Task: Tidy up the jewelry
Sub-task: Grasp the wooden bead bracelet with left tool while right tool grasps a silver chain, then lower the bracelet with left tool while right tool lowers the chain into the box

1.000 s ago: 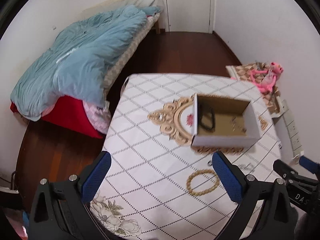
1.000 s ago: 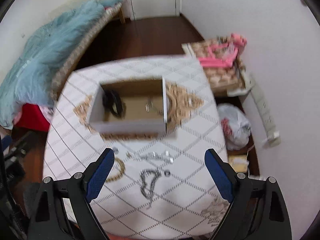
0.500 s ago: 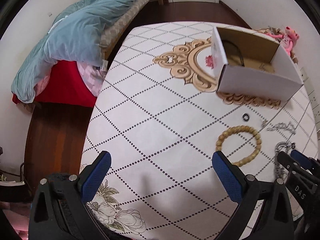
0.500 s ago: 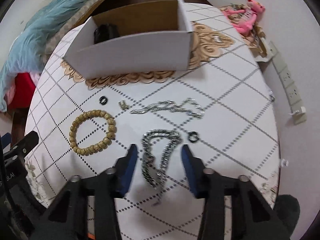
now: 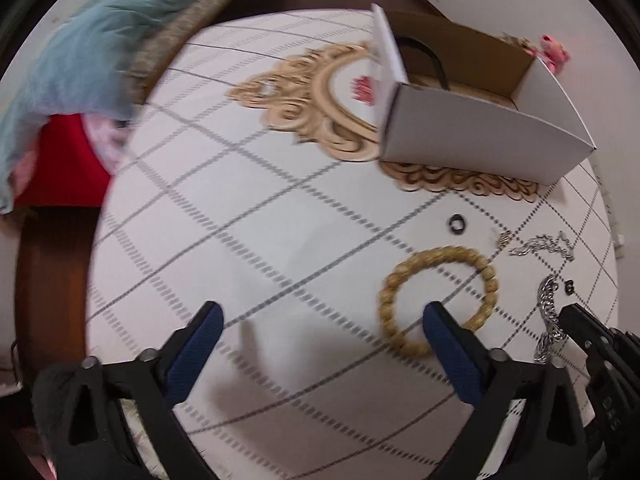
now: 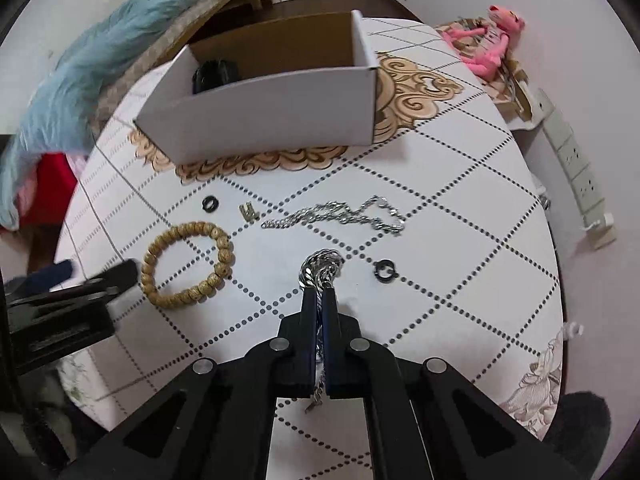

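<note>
Bedroom table [image 6: 460,208]: box [image 6: 260,128] already holds black piece. Your right gripper [image 6: 319,292] pinches thick chain [image 6: 322,266]; left gripper [image 5: 320,320] spread near bead bracelet [image 5: 438,300]. Thin chain [image 6: 340,216], rings left outside.

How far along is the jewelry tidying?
Barely begun: the cardboard box holds a black piece. The right gripper is shut on the thick silver chain. The open left gripper nears the wooden bead bracelet. Thin chain, two black rings and a clasp remain on the table.
</note>
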